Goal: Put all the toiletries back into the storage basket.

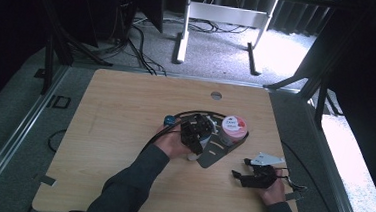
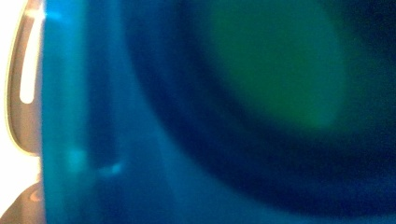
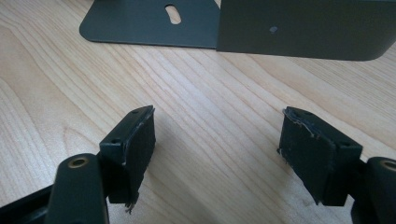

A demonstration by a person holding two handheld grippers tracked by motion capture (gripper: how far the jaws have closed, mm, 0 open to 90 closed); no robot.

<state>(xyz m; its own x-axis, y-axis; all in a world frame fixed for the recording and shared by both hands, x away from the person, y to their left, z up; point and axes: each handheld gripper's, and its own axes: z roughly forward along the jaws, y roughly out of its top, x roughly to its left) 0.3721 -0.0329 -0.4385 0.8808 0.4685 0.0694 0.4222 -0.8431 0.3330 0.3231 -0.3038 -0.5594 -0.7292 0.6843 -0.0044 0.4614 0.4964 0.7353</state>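
The right hand-held gripper (image 3: 217, 149) sits released, its two black jaws spread wide with bare wood between them, holding nothing. From above, that right hand-held gripper (image 1: 251, 176) lies low over the bench (image 1: 124, 131), near the dark metal bracket (image 1: 211, 155) and on the person's side of it. In the right gripper view the bracket (image 3: 299, 28) lies flat ahead of the jaws, apart from them, with one slot and one small hole showing.

The left hand-held gripper (image 1: 194, 131) is at the bracket's far edge, beside the pink-lidded tub (image 1: 234, 128). Its own camera is pressed up against a blurred blue-green surface (image 2: 210, 116), with a slotted strip of pale metal (image 2: 23, 84) at the left edge. Whether this gripper is clenched or released, I cannot tell; what the blue surface belongs to is not clear either.

Counting: two hand-held grippers, one bracket, one tub standing upright just beyond the bracket, and one small blue round thing (image 1: 169, 119) on the bench just left of the left gripper. One round hole (image 1: 216, 95) sits in the bench, well beyond the bracket.
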